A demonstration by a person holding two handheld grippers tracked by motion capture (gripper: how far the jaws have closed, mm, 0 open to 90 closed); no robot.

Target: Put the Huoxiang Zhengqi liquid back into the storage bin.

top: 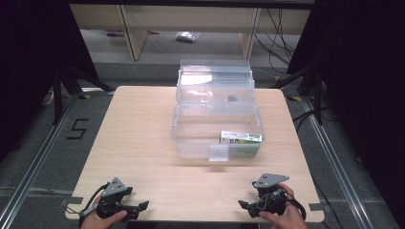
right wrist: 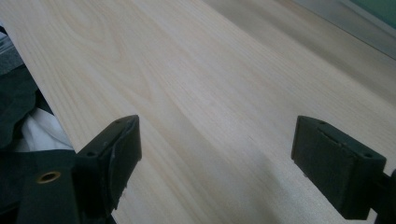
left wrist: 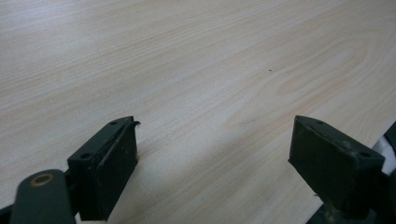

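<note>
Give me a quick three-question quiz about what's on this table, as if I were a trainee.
1. True or false: the clear box has its lid open.
2. Where in the box does the green-and-white carton lie? A) front right B) back left C) outside it
3. Fill in: both grippers rest near the table's ____ edge, with fingers spread.

Key:
1. True; the lid stands up behind the box.
2. A.
3. Near. The left gripper and right gripper lie at the person's side, holding nothing, fingers wide apart over bare wood.
</note>
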